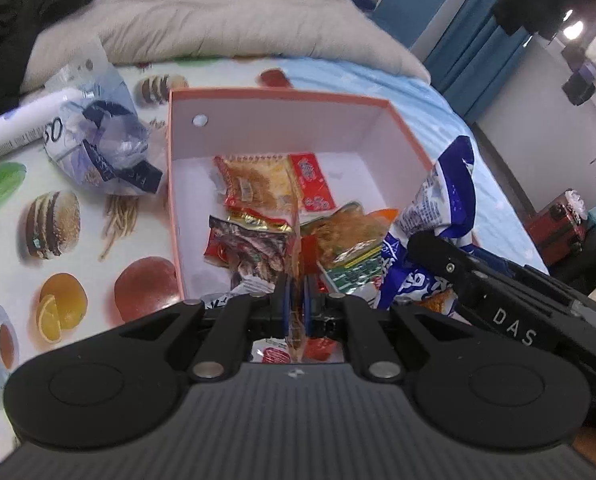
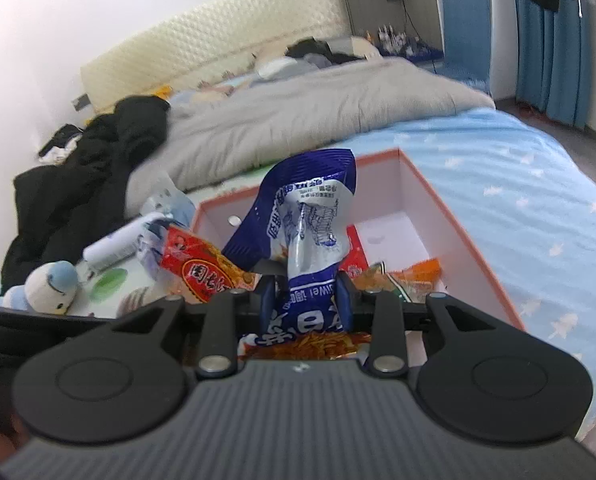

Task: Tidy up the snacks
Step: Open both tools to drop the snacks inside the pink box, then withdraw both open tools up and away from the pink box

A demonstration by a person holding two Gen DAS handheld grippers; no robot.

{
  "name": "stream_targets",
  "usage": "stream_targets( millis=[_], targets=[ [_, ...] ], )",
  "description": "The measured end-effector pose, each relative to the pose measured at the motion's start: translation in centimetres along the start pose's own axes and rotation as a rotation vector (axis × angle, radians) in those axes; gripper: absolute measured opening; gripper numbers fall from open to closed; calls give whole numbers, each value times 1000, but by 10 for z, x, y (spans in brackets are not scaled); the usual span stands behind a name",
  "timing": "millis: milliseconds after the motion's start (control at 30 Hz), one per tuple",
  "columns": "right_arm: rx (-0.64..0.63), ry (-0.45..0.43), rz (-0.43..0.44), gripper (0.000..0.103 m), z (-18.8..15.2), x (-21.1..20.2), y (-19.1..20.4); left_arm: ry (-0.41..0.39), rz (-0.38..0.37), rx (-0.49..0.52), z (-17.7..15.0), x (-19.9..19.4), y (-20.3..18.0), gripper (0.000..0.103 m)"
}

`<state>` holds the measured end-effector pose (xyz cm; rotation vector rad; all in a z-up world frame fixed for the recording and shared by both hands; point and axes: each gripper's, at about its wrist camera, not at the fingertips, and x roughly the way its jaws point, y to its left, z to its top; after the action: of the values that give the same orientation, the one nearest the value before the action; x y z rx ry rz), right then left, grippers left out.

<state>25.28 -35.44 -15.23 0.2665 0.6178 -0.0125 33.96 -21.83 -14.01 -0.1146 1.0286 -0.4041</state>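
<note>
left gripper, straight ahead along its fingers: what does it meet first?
Likely the snack packets piled on the floor of the orange box. The left gripper, shut on a thin red packet, points down into it. Depth is hard to judge.

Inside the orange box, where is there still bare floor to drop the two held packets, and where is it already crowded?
Bare white floor remains in the orange box at its far right corner, beyond the orange packet, and in a thin strip along the back wall behind the red packet. The near half is crowded with overlapping packets. The left gripper and right gripper each hold one.
</note>
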Motion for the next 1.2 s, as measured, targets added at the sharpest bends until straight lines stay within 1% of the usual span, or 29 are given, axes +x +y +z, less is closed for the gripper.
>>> stream_targets(
  millis=[133, 267, 333, 367, 400, 433, 467, 567, 633, 833, 1067, 1200],
  targets=[
    [-4, 39, -15, 36, -4, 21, -4, 19, 3, 9, 5, 15, 5, 8],
    [0, 84, -35, 36, -10, 38, -8, 18, -3, 7, 8, 18, 10, 8],
    [3, 101, -38, 41, -11, 42, -9, 19, -14, 4, 10, 17, 12, 8],
    [6, 110, -41, 46, -12, 43, -8, 12, -13, 9, 10, 14, 12, 8],
    [10, 113, -43, 61, -11, 43, -8, 2, -12, 13, 10, 10, 11, 8],
    [14, 109, -48, 75, -11, 41, -7, -5, -15, 20, 10, 6, 11, 8],
    [15, 100, -54, 77, -10, 38, -6, -14, -17, 22, 10, 0, 10, 8],
    [8, 61, -46, 76, -6, 25, -2, -44, -21, 37, 9, -21, 7, 8],
    [7, 25, -27, 76, -3, 9, 1, -66, -22, 52, 5, -37, 5, 8],
    [12, -66, -7, 76, 3, -43, 13, -152, -26, 77, -8, -96, -3, 8],
    [5, -183, 10, 76, 2, -112, 30, -262, -30, 92, -38, -170, -13, 8],
    [4, -229, 21, 76, -2, -144, 38, -308, -29, 95, -57, -202, -16, 8]
  ],
)
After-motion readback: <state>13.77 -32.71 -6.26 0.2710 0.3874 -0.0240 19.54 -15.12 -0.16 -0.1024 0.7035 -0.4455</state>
